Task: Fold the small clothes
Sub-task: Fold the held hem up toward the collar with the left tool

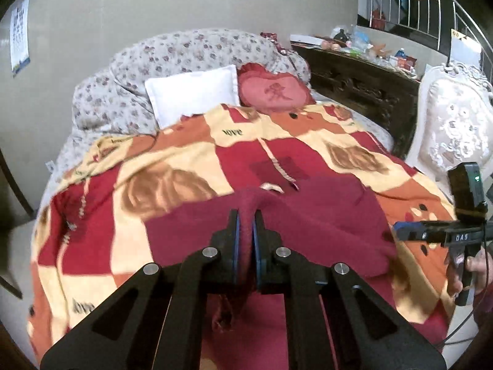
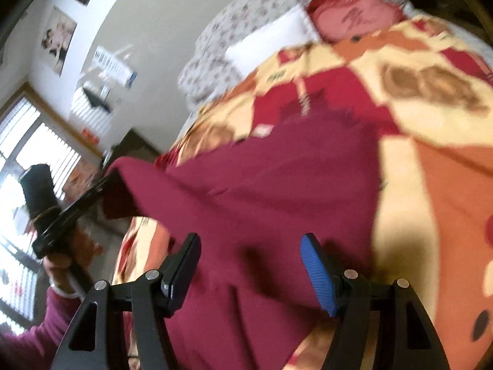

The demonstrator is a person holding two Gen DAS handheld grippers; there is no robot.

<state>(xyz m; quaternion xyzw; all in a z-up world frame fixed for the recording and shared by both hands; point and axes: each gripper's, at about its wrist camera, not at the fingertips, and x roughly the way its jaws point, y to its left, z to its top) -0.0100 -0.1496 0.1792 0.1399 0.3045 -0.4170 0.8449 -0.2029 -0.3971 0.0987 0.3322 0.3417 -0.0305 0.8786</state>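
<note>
Two grippers work a maroon garment (image 1: 323, 215) on the patterned blanket (image 1: 172, 160): the left gripper (image 1: 246, 212) pinches a raised fold, the right gripper (image 2: 249, 240) hovers spread wide, seemingly empty, though blur hides the cloth's edges.

The right-wrist view is motion-blurred throughout; the prints on the patterned blanket (image 2: 431, 98) and the wall pictures (image 2: 58, 40) cannot be read. The dark red garment (image 2: 271, 178) runs under the lower picture edge, so its hem is hidden. In the left-wrist view, the fold of dark red garment (image 1: 323, 215) pinched between the jaws of the left gripper (image 1: 245, 215) hides its own inner layers. Items on the dark headboard shelf (image 1: 363, 49) are too small to identify. The right gripper (image 1: 400, 230) is cut by the frame edge.
</note>
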